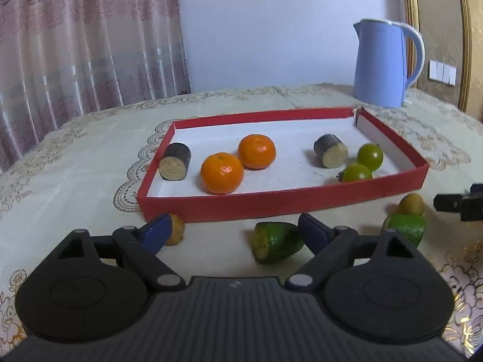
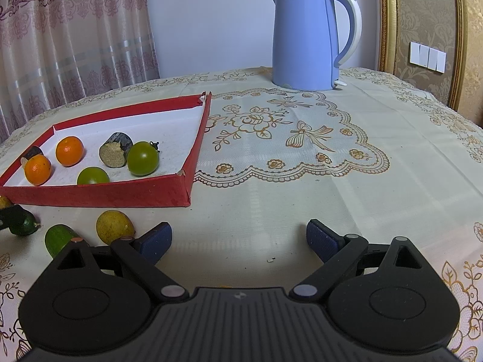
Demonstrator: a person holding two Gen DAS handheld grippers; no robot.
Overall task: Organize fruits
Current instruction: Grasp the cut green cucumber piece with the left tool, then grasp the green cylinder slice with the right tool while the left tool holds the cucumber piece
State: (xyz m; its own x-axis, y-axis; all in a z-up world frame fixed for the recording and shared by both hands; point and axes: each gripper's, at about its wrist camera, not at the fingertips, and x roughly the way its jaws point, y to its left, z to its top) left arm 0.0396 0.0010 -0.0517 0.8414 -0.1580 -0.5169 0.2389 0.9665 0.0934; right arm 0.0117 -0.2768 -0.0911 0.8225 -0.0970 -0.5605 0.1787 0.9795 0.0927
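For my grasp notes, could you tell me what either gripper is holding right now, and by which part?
Nothing is held. The left gripper and right gripper both stand open and empty; a cut green fruit piece lies untouched beside the left one.

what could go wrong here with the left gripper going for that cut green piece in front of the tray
1. The green cut piece lies against one finger of the open left gripper, not centred; closing might push or roll it.
2. The small yellow fruit touches the other finger and could get nudged.
3. The red tray wall is close ahead; overreaching may shove it.

Glossy oranges [image 1: 222, 172], matt cardboard tray [image 1: 271, 203]
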